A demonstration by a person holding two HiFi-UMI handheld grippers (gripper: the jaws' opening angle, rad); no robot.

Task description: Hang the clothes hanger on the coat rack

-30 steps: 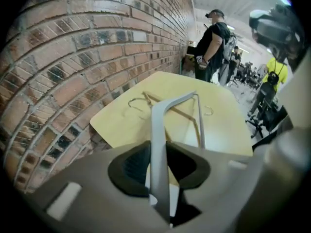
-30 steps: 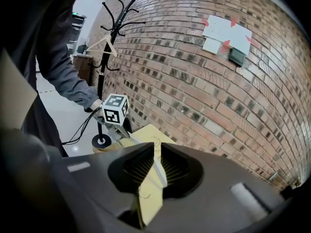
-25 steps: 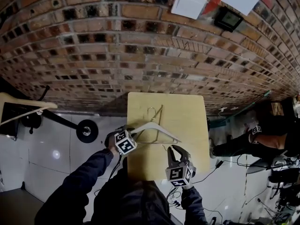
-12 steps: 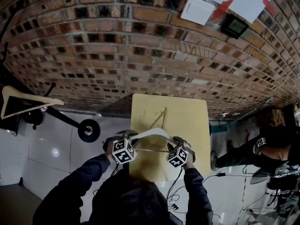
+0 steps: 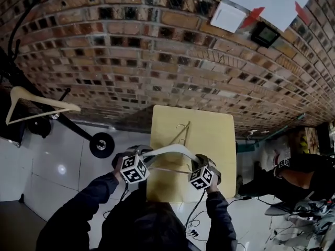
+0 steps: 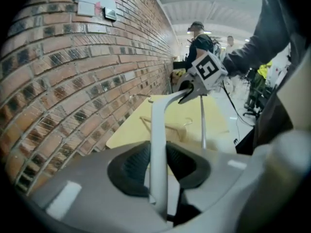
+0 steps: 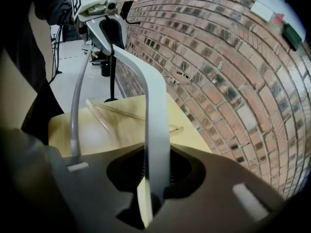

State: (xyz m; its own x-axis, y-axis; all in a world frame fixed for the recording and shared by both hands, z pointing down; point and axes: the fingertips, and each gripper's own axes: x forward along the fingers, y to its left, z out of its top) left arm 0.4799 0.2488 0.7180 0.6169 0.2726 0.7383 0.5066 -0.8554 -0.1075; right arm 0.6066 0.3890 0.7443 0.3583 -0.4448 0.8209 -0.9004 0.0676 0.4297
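Clothes hanger [image 5: 168,150] is plain white. Left gripper [image 5: 145,153] and right gripper [image 5: 197,161] are grey with black ribbed pads, and their cubes carry black-and-white square markers. Table [image 5: 212,140] is pale yellow wood, and the second hanger [image 5: 180,132] on it is tan. Brick wall [image 5: 157,61] is red-brown mixed with dark bricks, with pale mortar. Wooden hanger [image 5: 39,106] at left is light tan, rack [image 5: 76,130] black. Floor [image 5: 52,161] is glossy white tile. Sleeve [image 5: 89,203] is dark navy.

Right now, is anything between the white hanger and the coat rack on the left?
Nothing visible blocks the way. The white hanger is up over the yellow table, and only open floor lies between it and the coat rack, where a wooden hanger already hangs.
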